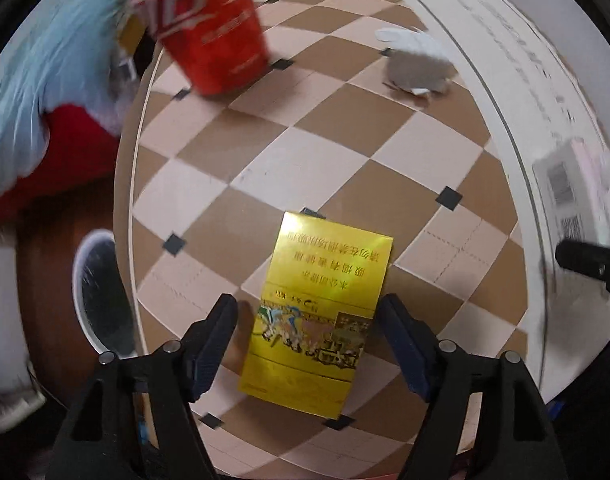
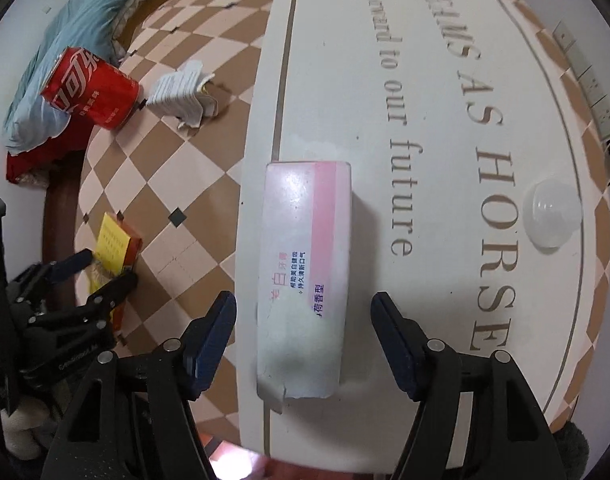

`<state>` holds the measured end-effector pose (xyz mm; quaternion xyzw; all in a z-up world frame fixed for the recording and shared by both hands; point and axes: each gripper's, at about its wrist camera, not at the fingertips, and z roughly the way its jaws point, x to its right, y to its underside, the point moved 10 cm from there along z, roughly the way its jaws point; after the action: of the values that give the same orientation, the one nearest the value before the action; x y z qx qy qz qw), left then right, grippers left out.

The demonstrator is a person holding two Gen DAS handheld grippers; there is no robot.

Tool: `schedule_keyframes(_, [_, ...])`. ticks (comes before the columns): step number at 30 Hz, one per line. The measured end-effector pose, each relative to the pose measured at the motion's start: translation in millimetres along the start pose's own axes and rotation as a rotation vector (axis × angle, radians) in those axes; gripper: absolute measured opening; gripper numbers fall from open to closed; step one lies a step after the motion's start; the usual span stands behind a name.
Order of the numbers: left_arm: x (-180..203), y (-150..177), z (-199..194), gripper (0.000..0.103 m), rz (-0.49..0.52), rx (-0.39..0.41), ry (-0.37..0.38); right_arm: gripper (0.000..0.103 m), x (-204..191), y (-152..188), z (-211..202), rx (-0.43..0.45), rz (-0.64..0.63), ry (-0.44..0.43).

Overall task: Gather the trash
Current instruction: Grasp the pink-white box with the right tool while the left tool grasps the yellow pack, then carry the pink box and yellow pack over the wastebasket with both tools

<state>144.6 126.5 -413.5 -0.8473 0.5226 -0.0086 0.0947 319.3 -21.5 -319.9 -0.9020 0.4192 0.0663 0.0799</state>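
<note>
- The left gripper (image 1: 309, 344) hangs over the checked tabletop (image 1: 345, 128), its jaws spread wide on either side of a yellow pack (image 1: 317, 312); neither finger touches it.
- The pack lies flat on the checks, its near half between the dark blue pads (image 1: 213, 344), its far end reaching beyond the fingertips.
- The right gripper (image 2: 305, 340) is just as wide, straddling a pink-and-white box (image 2: 305, 276) without contact.
- The box lies flat on a white band (image 2: 445, 60) of the table, printed with grey lettering, lengthwise along the fingers, with a torn flap at its near end.
- A red can (image 2: 91, 88) stands at the far left of the checked area, leaning against a pale blue cloth (image 2: 77, 40) with red fabric (image 1: 57, 152) under it.
- A crumpled white paper (image 2: 185, 92) lies just right of the can, apart from it.
- A clear dome-shaped lid (image 2: 553, 216) sits on the white band, well to the right of the box.
- A power strip (image 2: 589, 84) lies along the far right edge.
- In the right wrist view the left gripper shows at the lower left, around the yellow pack.
- A white round bin rim (image 1: 93, 292) shows below the table's left edge in the left wrist view.
</note>
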Motion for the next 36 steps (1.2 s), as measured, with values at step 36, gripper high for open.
schedule_keyframes(36, [-293, 23, -182, 0.057, -0.491, 0.461, -0.118, 0.036, -347, -14, -25, 0.287, -0.419, -0.201])
